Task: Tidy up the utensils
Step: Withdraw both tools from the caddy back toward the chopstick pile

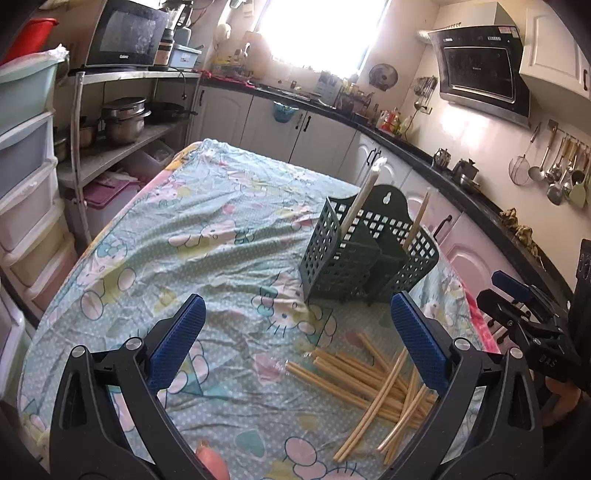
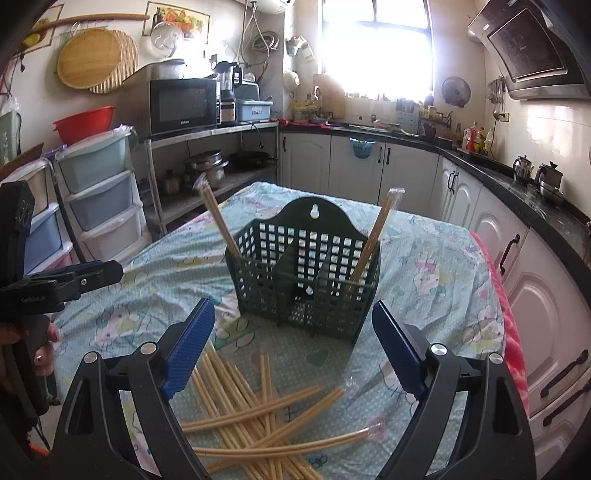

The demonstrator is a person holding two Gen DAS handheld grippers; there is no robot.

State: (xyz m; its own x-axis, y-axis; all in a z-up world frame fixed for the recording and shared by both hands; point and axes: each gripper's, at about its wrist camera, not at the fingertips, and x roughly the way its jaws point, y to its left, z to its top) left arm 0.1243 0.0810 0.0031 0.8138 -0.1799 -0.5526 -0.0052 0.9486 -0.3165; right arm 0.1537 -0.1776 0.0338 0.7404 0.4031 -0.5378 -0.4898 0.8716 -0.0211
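You stand in a home kitchen: beyond your fingers are a microwave [image 2: 183, 105], a range hood [image 1: 480, 74], and ladles [image 1: 554, 170] hanging on the wall.

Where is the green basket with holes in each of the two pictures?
Left wrist view: the green basket stands right of centre on the tablecloth, beyond the pile of sticks.
Right wrist view: the green basket stands in the middle, straight ahead, behind the same pile of sticks.
Shared landmark: the microwave, upper left in both.
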